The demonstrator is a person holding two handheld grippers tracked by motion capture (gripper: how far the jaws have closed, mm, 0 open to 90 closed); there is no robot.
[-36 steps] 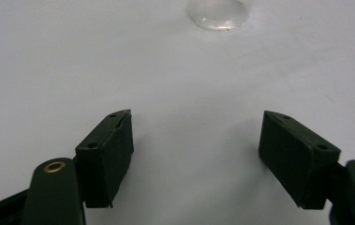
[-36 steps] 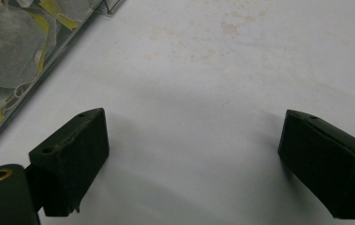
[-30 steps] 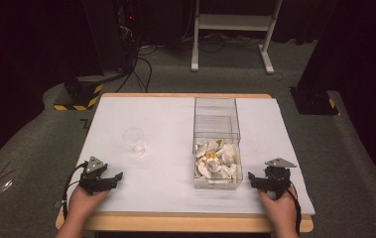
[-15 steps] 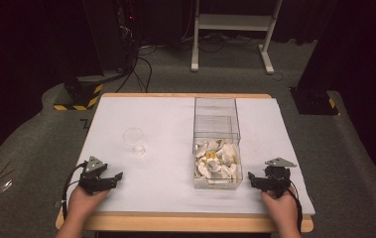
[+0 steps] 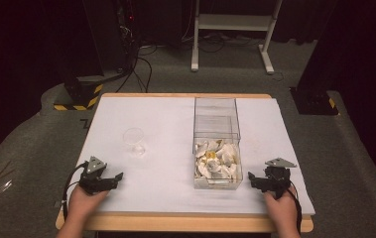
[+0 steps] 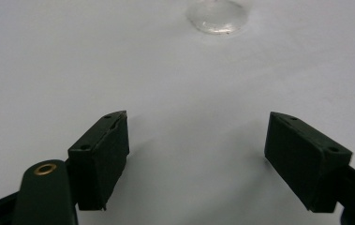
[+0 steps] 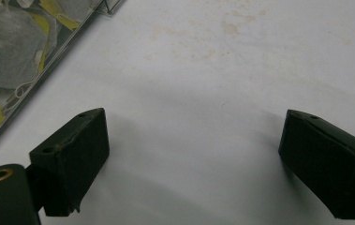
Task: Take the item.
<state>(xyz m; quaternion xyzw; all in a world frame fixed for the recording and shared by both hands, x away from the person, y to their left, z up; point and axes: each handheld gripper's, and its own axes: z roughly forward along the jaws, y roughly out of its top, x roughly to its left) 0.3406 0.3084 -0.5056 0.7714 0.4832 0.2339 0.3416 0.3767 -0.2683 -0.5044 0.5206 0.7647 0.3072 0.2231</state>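
Between both wide-open, empty hand-held grippers, left [image 5: 117, 176], right [image 5: 251, 179], clear box [image 5: 217, 130] of tea bags [image 5: 217, 161], glass [image 5: 135, 142] nearby

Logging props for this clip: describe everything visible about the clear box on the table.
The clear box is a long, open-topped bin of transparent plastic, standing upright right of centre on the white table, long axis running away from the person. Its near half holds a heap of white tea bags with yellow bits; the far half looks empty. Neither gripper touches it.

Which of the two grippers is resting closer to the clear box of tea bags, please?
The right gripper, just beside the clear box; the left gripper sits farther off.
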